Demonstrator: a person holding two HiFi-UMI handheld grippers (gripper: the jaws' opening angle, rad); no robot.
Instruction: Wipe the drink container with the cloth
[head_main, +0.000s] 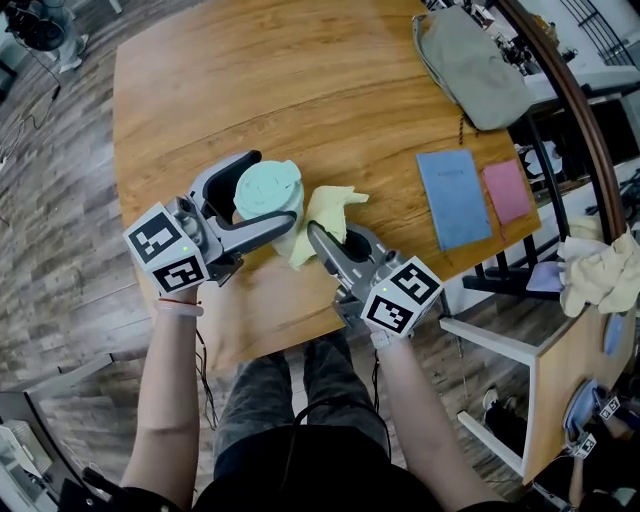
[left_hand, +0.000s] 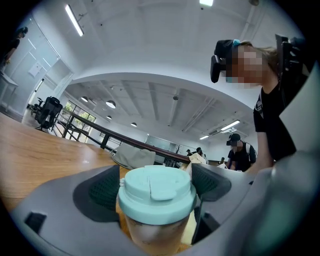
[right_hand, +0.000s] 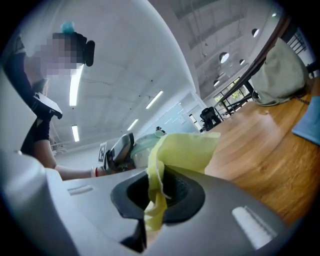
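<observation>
Right under the head camera are two bare arms, and each hand holds a gripper. The left gripper has its two jaws on both sides of the cup. The dark pads hug the cup from left and right, so it is held tight. The cup has a mint green lid with a little flap on top, and its side is see-through. I cannot tell if the cup stands on the wood or is lifted a bit.

The right gripper is squeezed together on the yellow cloth. A thin fold of cloth is pinched between the black pads, and one end hangs down below them. The bigger part of the cloth sticks out past the jaws toward the cup. From above, the cloth is just beside the cup, on its right side, and it looks like it touches the cup. The two grippers are close to each other, near the table edge where I stand.

Both are over a big brown wood table. Far across it, at the top right, lies a soft grey bag. Nearer, on the right, a blue booklet and a pink booklet lie flat, side by side. They are well apart from the cup.

Under the table is a grey plank floor. The room is big, with a white ceiling and long lights. Far in the back stands a person in dark clothes.
</observation>
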